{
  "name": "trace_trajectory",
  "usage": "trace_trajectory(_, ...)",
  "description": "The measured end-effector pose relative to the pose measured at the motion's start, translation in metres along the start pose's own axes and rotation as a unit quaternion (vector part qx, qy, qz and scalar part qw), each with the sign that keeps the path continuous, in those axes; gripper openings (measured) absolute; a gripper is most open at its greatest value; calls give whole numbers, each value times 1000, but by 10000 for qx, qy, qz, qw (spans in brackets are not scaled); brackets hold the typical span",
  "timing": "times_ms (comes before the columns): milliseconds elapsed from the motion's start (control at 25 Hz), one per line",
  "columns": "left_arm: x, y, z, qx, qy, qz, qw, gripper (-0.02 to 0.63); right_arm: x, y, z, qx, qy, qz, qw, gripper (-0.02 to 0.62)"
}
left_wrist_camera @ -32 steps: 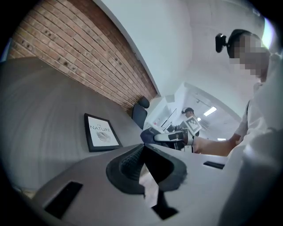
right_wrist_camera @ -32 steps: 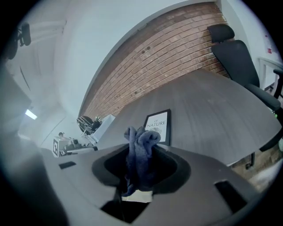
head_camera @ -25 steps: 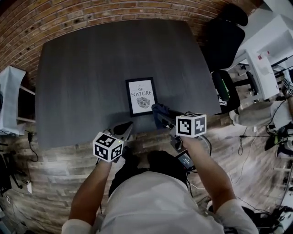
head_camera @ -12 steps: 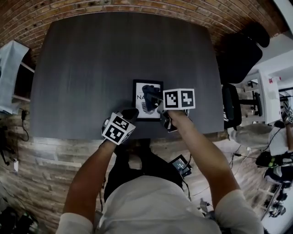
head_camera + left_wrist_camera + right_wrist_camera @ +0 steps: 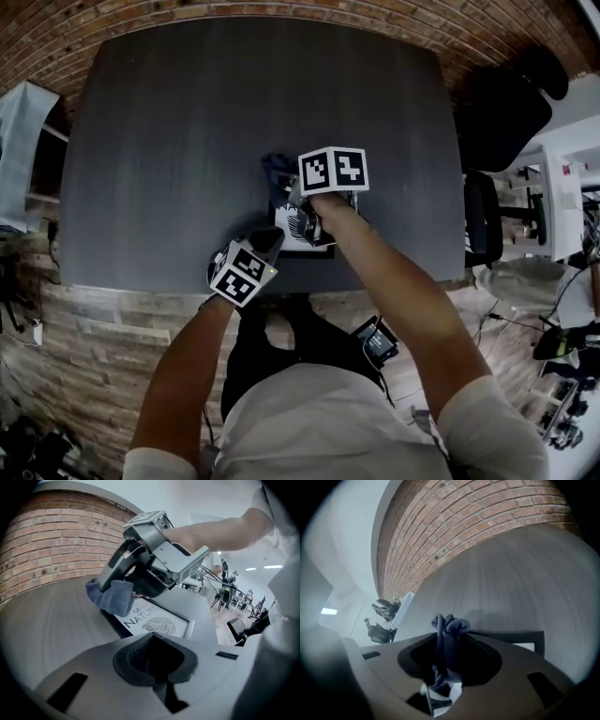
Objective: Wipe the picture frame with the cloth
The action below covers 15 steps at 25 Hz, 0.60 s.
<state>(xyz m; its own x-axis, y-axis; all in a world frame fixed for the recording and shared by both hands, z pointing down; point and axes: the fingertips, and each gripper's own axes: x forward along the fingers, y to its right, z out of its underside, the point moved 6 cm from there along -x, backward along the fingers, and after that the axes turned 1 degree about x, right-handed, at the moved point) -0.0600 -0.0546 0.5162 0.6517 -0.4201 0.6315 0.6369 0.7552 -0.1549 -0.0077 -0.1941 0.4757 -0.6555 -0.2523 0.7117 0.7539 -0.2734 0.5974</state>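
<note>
Two tongs work at a picture frame (image 5: pixel 157 620) lying flat on the dark worktop (image 5: pixel 169 141). The right tongs (image 5: pixel 447 641) are clamped on a bunched cloth (image 5: pixel 115 597), which sits at the frame's far left corner. The left tongs (image 5: pixel 152 660) are closed together on nothing, just beside the frame's near left corner. Wiping looks under way. The middle and the near border probably remain, though no streaks show what is already cleaned. The frame is a thin black rectangle around a smooth white leaf print. The cloth is soft, blue-grey and crumpled into folds. The worktop is matte, with fine straight grain.
</note>
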Motion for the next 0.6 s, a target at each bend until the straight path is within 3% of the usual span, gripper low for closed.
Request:
trace_trajectory(80,1,1,-1,1,4,22,10000,8,8,1,-2,134,13,-46,9999,140)
trace_trajectory(280,-1,-4,-8,-202,-20,135,9997,6,16,16,2,-215,-3,302,9993,135)
trace_trajectory(600,-2,-8,-4,-339,26,-34,9994,6,4,36,8,-228,23,540,9983,135)
